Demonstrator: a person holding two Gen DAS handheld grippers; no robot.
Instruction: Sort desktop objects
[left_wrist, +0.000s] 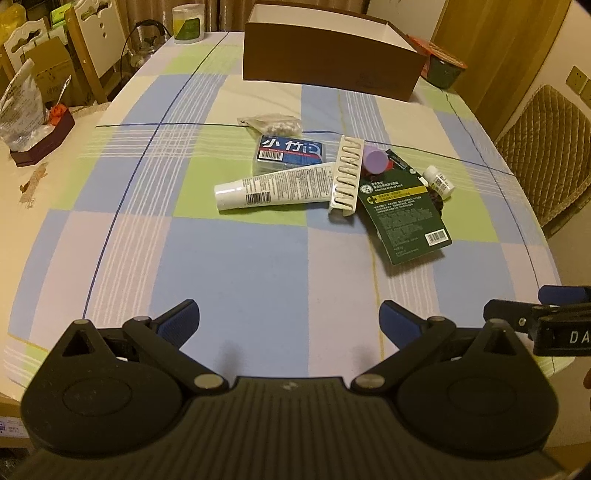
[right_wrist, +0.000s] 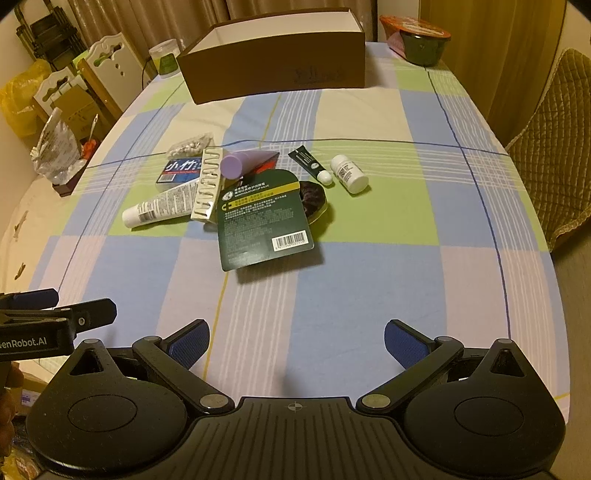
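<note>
A pile of small items lies mid-table on the checked cloth: a white tube, a blue box, a white slotted pack, a purple-capped stick, a dark green card, a white bottle, a small dark tube and a bag of beads. An open brown box stands behind. My left gripper and right gripper hover open near the front edge, both empty.
A dark bowl with a red lid sits at the far right corner, a jar at the far left. Chairs flank the table. A plastic bag on a dark box rests on the left.
</note>
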